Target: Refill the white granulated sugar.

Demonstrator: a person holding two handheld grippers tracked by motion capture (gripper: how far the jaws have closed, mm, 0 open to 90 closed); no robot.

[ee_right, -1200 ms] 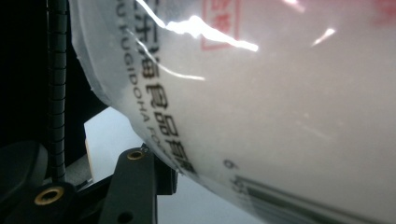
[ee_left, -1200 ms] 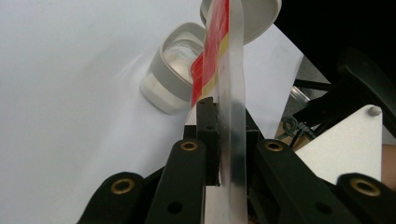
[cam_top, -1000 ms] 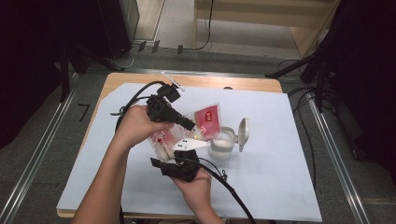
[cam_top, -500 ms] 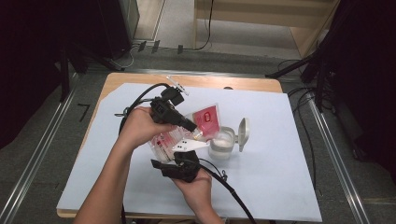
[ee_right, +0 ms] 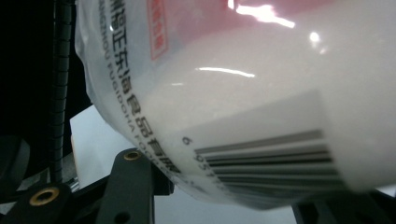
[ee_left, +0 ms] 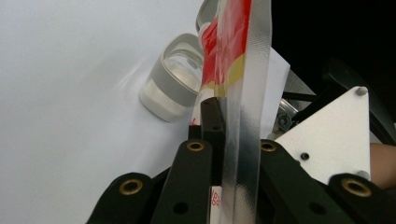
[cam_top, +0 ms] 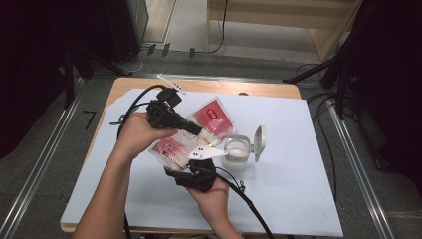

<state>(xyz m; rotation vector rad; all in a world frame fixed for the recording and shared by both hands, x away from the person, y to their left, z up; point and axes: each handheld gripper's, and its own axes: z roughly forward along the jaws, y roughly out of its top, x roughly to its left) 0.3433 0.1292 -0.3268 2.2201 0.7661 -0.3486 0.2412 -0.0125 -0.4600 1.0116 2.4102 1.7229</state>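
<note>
My left gripper (cam_top: 198, 131) is shut on the sealed clear edge of a red-and-white packet (cam_top: 171, 148), holding it above the table. In the left gripper view the packet (ee_left: 236, 60) stands edge-on between the closed jaws. My right gripper (cam_top: 199, 167) is just below the packet, its white three-cornered plate (cam_top: 205, 153) pointing right. In the right gripper view the bulging packet (ee_right: 243, 93), with a barcode, hangs close between widely spread jaws and hides their tips. A small clear container (cam_top: 237, 152) with its flip lid (cam_top: 259, 143) open stands just to the right.
A second red packet (cam_top: 215, 115) lies on the white sheet (cam_top: 298, 189) behind the held one. Cables trail from both grippers over the table. The wooden table edge (cam_top: 239, 87) runs along the back. The container (ee_left: 173, 79) sits close to the left gripper's jaws.
The left gripper and its packet have shifted very slightly; the right gripper stays under the packet. Nothing was let go or taken hold of.
</note>
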